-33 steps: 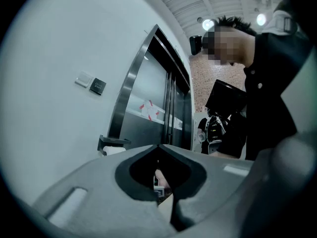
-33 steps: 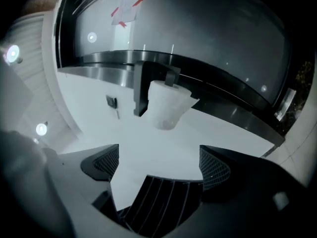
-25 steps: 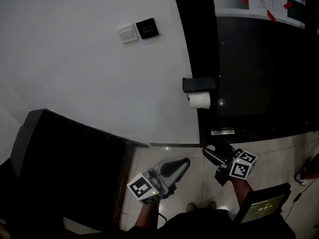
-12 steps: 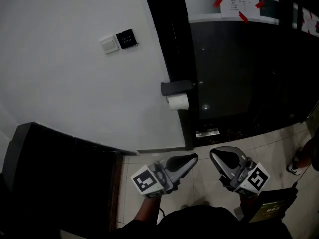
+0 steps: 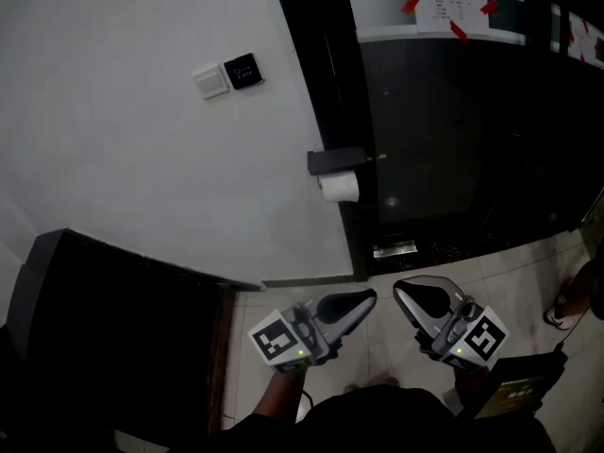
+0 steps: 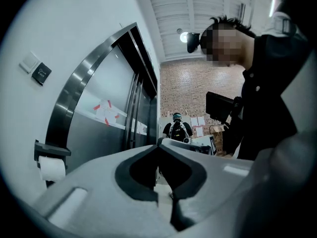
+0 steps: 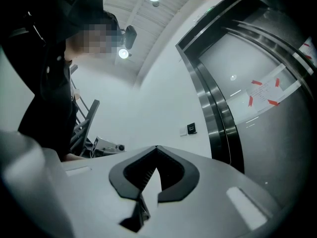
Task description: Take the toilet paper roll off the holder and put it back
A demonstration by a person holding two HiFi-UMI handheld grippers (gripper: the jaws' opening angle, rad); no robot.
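The left hand-held gripper [image 5: 362,300] and the right hand-held gripper [image 5: 407,291] are both closed and empty, jaw tips pressed together with nothing between them. They hang side by side over the tiled floor [image 5: 396,270], well below the holder [image 5: 337,160].

The toilet paper roll [image 5: 340,187] sits on that holder, just under its dark top plate. This fits a roll waiting to come off as well as one already put back.

If the roll is handled, closed jaws would only knock it. A hard squeeze could crush the soft paper, a loose end could unwind, and a weak grip could drop it to the floor. The top plate blocks any reach from above.

Nothing stands between the grippers and the holder. Two wall switches [image 5: 226,75] sit up and left of it, a dark cabinet [image 5: 113,319] lies down and left, and a glossy door [image 5: 453,140] with a taped notice [image 5: 446,3] is to its right.
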